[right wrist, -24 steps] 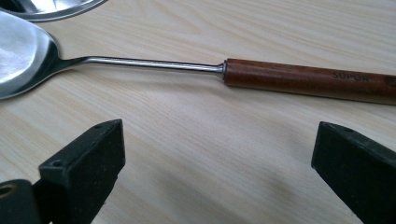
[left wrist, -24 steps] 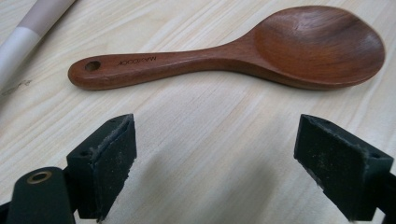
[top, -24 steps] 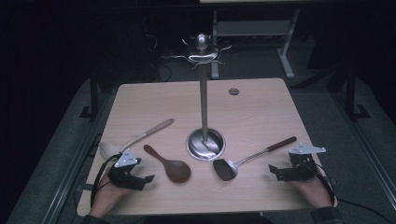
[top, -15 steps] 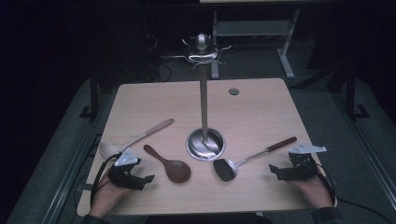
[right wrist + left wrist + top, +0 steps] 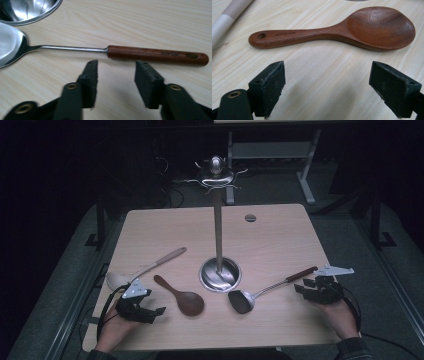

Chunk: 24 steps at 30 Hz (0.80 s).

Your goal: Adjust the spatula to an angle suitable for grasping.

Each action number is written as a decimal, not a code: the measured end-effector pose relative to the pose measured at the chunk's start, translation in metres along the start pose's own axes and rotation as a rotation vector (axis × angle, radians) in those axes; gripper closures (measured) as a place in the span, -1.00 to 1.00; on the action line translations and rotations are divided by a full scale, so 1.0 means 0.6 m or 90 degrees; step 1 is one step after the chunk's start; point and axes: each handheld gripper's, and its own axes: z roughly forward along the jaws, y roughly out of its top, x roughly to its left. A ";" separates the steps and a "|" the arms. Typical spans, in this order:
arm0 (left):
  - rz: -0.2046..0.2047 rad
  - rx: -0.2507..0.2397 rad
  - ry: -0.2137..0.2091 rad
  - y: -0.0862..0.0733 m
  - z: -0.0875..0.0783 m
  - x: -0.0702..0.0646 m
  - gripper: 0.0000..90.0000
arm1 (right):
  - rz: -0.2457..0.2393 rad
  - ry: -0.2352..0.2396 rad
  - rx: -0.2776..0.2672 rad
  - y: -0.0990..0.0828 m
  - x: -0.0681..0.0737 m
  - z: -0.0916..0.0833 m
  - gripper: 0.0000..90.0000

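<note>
Spoon: dark wood, smooth oval bowl, flat handle with a hang hole. It lies flat on the worktop just ahead of the left gripper; fingers released wide, bare wood grain between them. In the high view its long axis runs diagonally, bowl toward the near edge, handle up-left. Right gripper: fingers part open, nothing between them, just short of the spatula, brown wood grip, thin steel shaft, steel blade pointing to the stand. Stand: steel pole on a round dished base, mid-worktop, hooks on top. White ladle lies left of the spoon, near the left edge. Far half of the worktop is open; both grippers sit close to the near edge.
</note>
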 end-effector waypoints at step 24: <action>-0.001 0.006 -0.005 0.000 0.001 0.003 -0.68 | 0.013 -0.057 0.016 0.029 -0.051 0.041 0.99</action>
